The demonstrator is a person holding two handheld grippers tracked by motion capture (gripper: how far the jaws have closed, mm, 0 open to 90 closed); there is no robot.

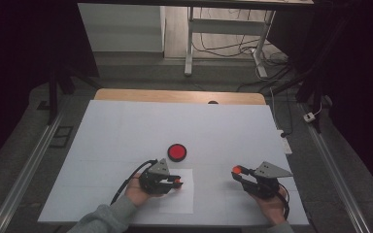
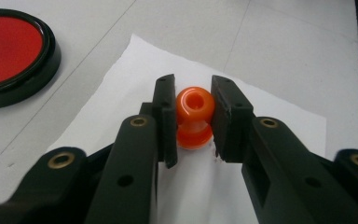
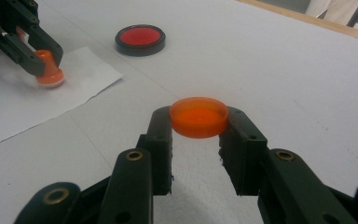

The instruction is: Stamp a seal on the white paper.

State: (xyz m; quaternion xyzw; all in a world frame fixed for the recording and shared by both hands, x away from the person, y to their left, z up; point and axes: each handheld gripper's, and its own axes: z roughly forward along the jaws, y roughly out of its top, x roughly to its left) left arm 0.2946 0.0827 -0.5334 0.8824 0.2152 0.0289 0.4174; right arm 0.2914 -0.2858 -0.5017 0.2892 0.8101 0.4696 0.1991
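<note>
Orange plastic marks both held things: the left gripper (image 2: 193,122) has its jaws closed on the waist of a small stamp (image 2: 194,116) with a knob top, its base pressed to the sheet of paper (image 2: 279,121) near the front edge of the white table (image 1: 126,131), while the right gripper (image 3: 199,135) clamps a shallow round cap (image 3: 199,116) by its rim, held above the table over to the right. Both pieces look light, hard and smooth, so they would likely slip if the pinch were loose; the stamp's narrow neck below the knob gives the jaws a seat and seems the best place to hold it, and the cap is best taken across its full width as it is now. Just beyond the paper, toward the far side, lies a red ink pad (image 1: 177,152) in a black dish. The stamp's face is hidden against the paper, so whether any mark is being left cannot be told, and the cap's underside is out of sight. In the high view both grippers are small and dark, and the jaws are hard to make out there.
</note>
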